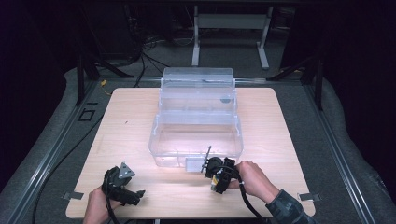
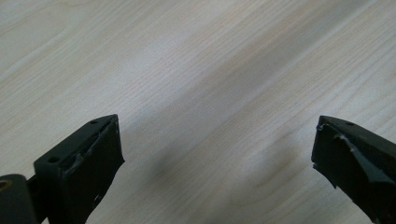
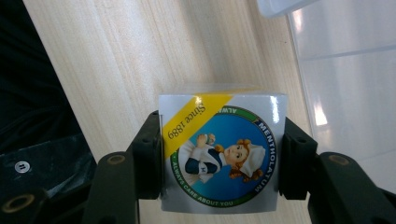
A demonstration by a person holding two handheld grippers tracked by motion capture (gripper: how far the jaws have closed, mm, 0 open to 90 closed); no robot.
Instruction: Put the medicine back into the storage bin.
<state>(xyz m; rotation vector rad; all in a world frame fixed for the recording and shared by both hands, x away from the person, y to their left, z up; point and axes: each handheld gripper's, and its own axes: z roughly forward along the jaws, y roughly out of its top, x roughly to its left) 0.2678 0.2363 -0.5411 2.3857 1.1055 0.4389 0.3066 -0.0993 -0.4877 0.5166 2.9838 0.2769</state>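
One small box (image 3: 220, 151) with a printed label, one clear plastic bin (image 1: 196, 140) with its lid raised, two grippers (image 1: 122, 186) (image 1: 215, 173), and one wooden bench (image 1: 135, 135) were present.

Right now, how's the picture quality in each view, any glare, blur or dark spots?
High view: dim surroundings, bright glare on the clear plastic bin, soft detail overall. Left gripper view: even light on the wooden table, faint soft shadows between the open claw tips. Right gripper view: the small box in the right claw is sharp, its print readable, with white reflections on the bin wall at right.
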